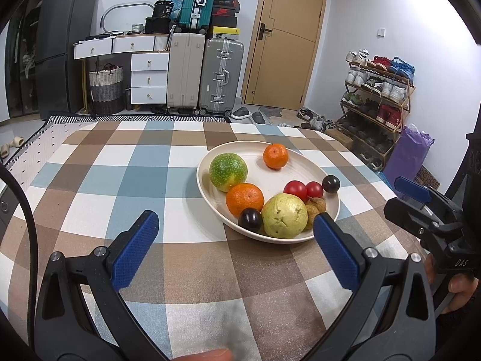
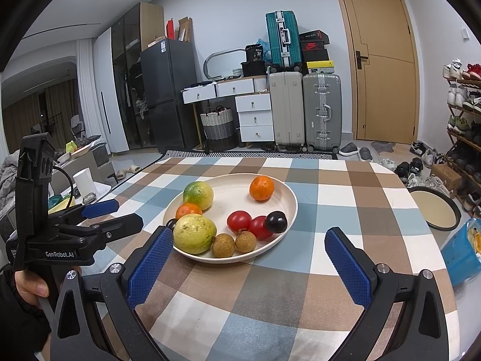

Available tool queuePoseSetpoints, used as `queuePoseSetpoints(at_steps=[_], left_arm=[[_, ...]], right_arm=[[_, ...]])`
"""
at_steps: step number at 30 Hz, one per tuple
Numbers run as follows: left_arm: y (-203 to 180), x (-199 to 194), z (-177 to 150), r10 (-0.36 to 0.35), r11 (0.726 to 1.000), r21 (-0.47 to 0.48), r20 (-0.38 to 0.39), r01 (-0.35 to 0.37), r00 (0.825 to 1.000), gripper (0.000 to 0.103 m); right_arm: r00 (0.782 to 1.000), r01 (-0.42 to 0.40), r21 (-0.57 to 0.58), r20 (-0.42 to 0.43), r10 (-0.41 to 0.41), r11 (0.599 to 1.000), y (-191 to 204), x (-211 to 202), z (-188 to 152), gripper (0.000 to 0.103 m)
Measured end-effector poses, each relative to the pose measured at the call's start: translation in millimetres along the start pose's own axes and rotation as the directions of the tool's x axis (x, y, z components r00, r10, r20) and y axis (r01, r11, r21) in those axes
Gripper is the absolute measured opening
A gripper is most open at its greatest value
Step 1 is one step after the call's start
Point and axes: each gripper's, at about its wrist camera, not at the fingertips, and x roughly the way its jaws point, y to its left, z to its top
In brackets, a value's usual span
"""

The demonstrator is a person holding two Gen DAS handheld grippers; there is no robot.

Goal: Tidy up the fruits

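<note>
Plate: a round cream plate [image 2: 288, 192] sits on the checked tablecloth [image 2: 330, 198]. All the fruit in view lies on it, and none lies on the cloth.
Back of plate: a green and yellow fruit [image 2: 198, 195] and a small orange [image 2: 261, 188] sit well apart, with bare plate between them.
Front of plate: a big yellow-green guava [image 2: 194, 233] lies near the rim. Two brown longans [image 2: 234, 243] touch each other just beside it.
Middle: two red tomatoes [image 2: 248, 224] press side by side, and a dark plum [image 2: 276, 222] leans on one of them.
Hidden bits: a second orange [image 1: 245, 199] and a second dark plum [image 1: 250, 219] sit behind the guava in the right view. The left view shows them well.
Why they stay put: the plate's raised rim likely keeps the round fruit from rolling off.
Left gripper [image 1: 236, 231]: its blue fingers are spread wide and hold nothing. It hangs low over the cloth, aimed at the near rim of the plate.
Right gripper [image 2: 249, 243]: its fingers are also spread wide with nothing between them. It points at the front of the plate.
Hands: a person's hand [image 2: 30, 285] holds the handle of the left gripper.
How far along: this could be fruit already gathered onto the plate, or a mixed pile waiting to be sorted. The pictures do not settle which.
Other dish: a round pan [image 2: 434, 209] sits off the table's right side, with nothing seen in it.
</note>
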Motion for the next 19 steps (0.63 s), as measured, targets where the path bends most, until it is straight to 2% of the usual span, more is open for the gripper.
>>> queuePoseSetpoints(at_steps=[19], left_arm=[[-0.9,-2.6,0.6,0.001,1.0,-0.002,0.009,-0.001,1.0,0.103]], right_arm=[[1.0,0.0,-0.002,-0.001,0.0,1.0,0.7,-0.5,-0.5,0.103]])
